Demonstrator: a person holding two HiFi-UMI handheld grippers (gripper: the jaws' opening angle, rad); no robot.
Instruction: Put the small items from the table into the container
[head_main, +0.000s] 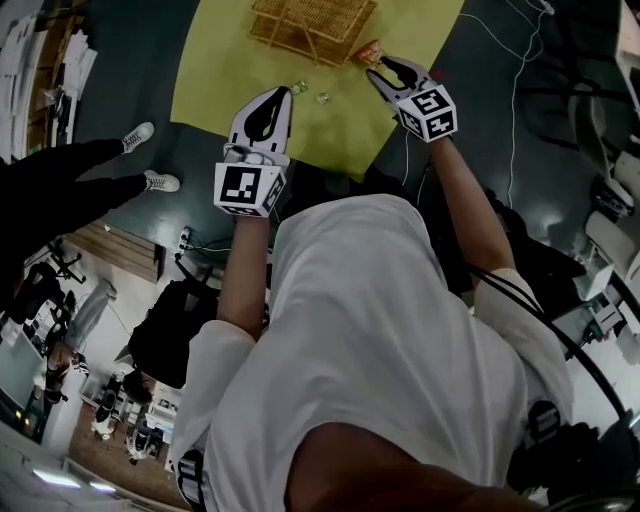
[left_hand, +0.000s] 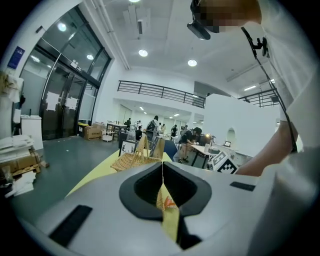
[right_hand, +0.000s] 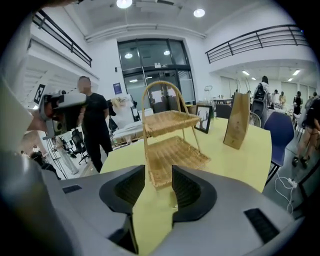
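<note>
Three small items lie on the yellow table (head_main: 215, 75) in front of the basket (head_main: 310, 25). A green item (head_main: 298, 87) and a pale item (head_main: 322, 98) sit near each other, and an orange item (head_main: 369, 52) lies close to the basket's corner. All three look crinkled, like wrapped sweets (too small to say what they are). The basket is pale wicker, with two shallow trays under a hoop handle.

The left gripper (head_main: 281, 94) hangs just short of the green item, its jaws pressed together and empty. The right gripper (head_main: 378, 66) is just beside the orange item, its jaws apart and gripping nothing. Its own view looks through the gap at the basket (right_hand: 172, 150).

The head view cuts the basket off at the top edge, and the person's shirt (head_main: 380, 330) covers the table's near side. In the left gripper view the closed jaws block most of the table. Only an orange patch (left_hand: 168, 201) shows through the slot, and I cannot tell which item it is.
</note>
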